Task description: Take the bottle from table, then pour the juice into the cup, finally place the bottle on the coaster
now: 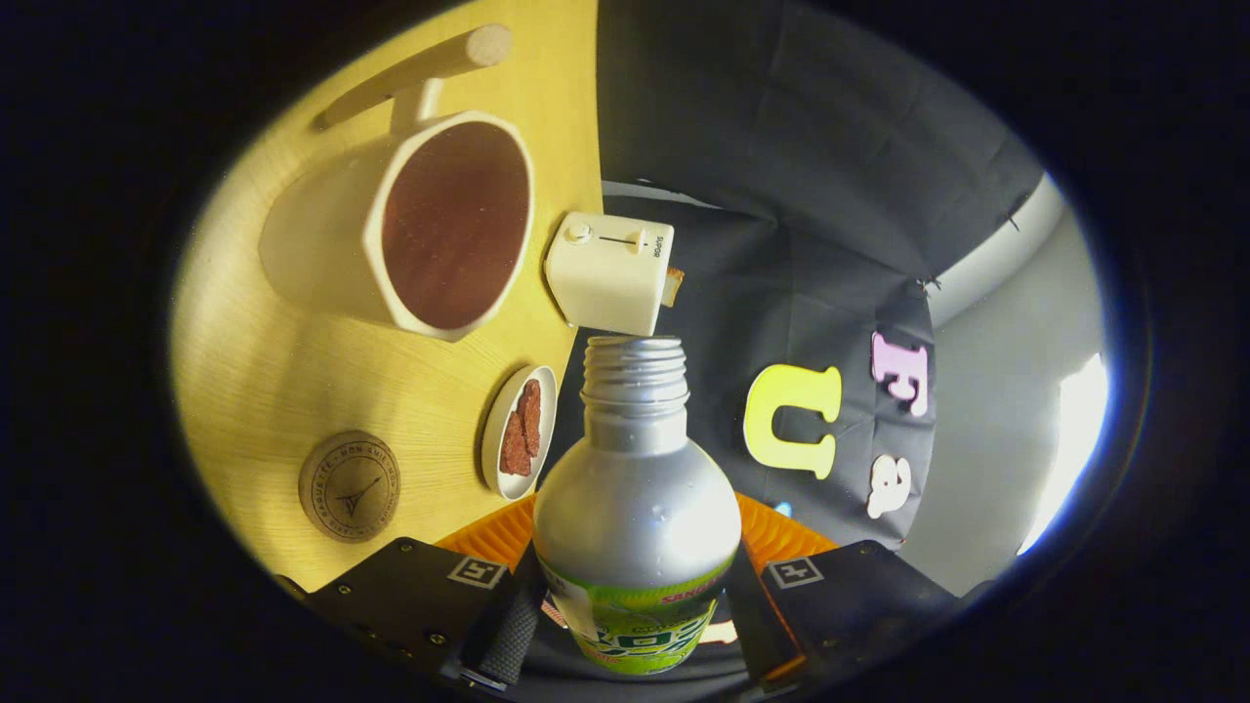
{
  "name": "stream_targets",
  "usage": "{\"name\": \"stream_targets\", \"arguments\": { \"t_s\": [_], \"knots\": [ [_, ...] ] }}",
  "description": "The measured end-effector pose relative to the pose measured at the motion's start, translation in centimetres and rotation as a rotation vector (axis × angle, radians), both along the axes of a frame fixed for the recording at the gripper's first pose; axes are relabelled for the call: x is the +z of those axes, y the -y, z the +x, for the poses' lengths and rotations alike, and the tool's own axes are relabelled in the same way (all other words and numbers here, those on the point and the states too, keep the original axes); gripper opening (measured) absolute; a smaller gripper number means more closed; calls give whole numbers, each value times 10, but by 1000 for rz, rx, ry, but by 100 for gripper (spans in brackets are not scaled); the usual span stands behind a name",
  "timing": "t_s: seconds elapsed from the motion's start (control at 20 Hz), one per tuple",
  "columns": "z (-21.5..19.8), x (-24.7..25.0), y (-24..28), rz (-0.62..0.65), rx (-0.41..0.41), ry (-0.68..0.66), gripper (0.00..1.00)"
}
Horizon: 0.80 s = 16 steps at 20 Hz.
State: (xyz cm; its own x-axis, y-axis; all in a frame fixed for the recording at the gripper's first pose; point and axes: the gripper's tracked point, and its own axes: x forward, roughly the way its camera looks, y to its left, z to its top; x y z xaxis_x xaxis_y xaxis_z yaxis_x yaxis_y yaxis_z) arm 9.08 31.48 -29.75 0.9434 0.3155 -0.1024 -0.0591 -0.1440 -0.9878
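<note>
A silver bottle (635, 498) with a green label and an open threaded neck stands between my fingers, and my gripper (630, 635) is shut on its lower body. The view is rolled, so the wooden table (293, 391) stands on edge beside the bottle. Beyond the fingers a cream cup (410, 229) with a long wooden handle sits on the table, its inside dark brown. A round cork coaster (350, 485) lies on the table closer to my fingers, apart from the cup.
A small cream toaster (610, 273) stands at the table's edge just beyond the bottle's mouth. A white dish (518, 432) with reddish-brown pieces lies between the coaster and the bottle. Black cloth hangs behind the table.
</note>
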Motion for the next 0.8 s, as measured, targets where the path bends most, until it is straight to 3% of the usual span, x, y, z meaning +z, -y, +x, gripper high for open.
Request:
{"name": "stream_targets", "arguments": {
  "t_s": [0.45, 0.8],
  "knots": [
    [4, 6, 22, 405, -121, -189, 82],
    [9, -10, 42, 759, -262, -407, 82]
  ]
}}
